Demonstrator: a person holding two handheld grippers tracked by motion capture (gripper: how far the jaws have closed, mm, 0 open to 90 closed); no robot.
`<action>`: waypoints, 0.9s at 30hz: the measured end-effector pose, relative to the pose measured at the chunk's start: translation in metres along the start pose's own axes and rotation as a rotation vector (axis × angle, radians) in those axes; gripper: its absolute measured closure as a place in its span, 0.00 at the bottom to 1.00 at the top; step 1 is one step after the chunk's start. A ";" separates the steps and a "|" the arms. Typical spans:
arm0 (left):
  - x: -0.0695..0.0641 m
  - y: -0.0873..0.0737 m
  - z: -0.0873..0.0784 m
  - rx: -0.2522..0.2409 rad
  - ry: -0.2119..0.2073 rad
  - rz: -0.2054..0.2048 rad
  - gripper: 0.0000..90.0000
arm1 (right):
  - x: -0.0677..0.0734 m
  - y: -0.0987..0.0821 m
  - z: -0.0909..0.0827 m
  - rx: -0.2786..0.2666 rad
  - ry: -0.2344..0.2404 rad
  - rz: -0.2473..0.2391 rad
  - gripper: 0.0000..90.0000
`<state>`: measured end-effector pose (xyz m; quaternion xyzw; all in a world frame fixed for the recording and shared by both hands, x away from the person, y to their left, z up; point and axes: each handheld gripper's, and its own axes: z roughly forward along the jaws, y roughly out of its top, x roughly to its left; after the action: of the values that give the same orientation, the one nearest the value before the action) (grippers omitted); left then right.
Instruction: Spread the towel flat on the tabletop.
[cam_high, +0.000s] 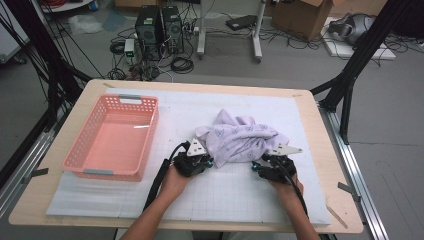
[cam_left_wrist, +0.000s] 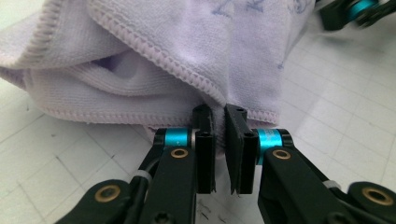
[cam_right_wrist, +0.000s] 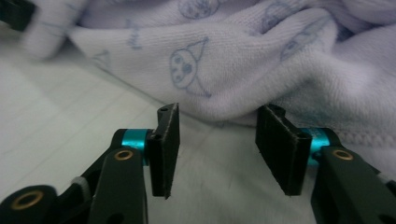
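Two grippers meet a crumpled lilac towel lying just right of the pink basket. On the towel's basket side, the left gripper has its jaws pinched tight on the hem. On the far side, the right gripper stands half open at the towel's edge, its pads clear of the cloth.

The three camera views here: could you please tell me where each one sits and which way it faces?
High view: above the person's side, looking forward and down on the table, basket and towel; forearms and both grippers show.
Left gripper view: rides the left gripper, looking along its jaws, pinched on the towel's hem.
Right gripper view: rides the right gripper, jaws apart just short of the towel.
Shared: the towel shows in all three.
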<state>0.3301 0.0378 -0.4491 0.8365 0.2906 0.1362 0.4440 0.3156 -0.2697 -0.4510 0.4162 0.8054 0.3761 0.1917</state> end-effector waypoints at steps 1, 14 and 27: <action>0.001 0.000 -0.001 -0.007 -0.007 -0.010 0.92 | 0.002 0.007 0.007 -0.008 -0.025 -0.004 0.62; -0.004 -0.007 -0.040 -0.130 -0.115 -0.104 0.93 | 0.003 0.000 -0.031 -0.062 0.157 0.005 0.91; -0.019 -0.004 -0.079 -0.218 -0.209 -0.091 0.93 | -0.005 -0.021 -0.129 -0.127 0.107 0.001 0.91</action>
<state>0.2749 0.0802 -0.4069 0.7792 0.2637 0.0588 0.5656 0.2268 -0.3393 -0.3839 0.3830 0.7887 0.4483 0.1744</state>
